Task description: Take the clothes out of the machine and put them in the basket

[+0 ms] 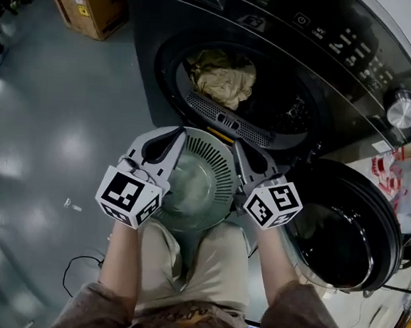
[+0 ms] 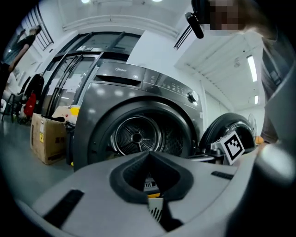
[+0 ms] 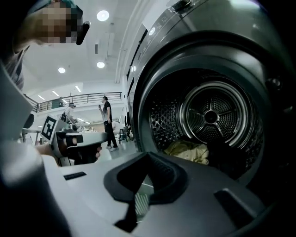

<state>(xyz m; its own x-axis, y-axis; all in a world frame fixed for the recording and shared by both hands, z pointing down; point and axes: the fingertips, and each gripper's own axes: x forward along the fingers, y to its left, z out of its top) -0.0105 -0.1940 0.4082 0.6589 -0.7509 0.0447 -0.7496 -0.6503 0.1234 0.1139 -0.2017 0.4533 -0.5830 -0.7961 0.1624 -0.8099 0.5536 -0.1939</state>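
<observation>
The dark front-loading machine [image 1: 272,51] stands with its round opening uncovered. Yellowish clothes [image 1: 224,76] lie in the drum, and they also show in the right gripper view as a yellow heap [image 3: 187,152]. A round grey-green basket [image 1: 196,184] with a slatted rim hangs in front of the opening, above the person's legs. My left gripper [image 1: 173,141] is shut on the basket's left rim and my right gripper [image 1: 243,159] is shut on its right rim. A strip of slatted rim [image 2: 156,210] [image 3: 141,203] shows behind each pair of closed jaws [image 2: 149,155] [image 3: 148,155].
The machine's round door [image 1: 346,233] hangs open at the right, close to my right gripper. A cardboard box [image 1: 91,0] stands on the grey floor left of the machine. A cable [image 1: 75,262] lies on the floor by the left leg. People [image 3: 107,120] stand far behind.
</observation>
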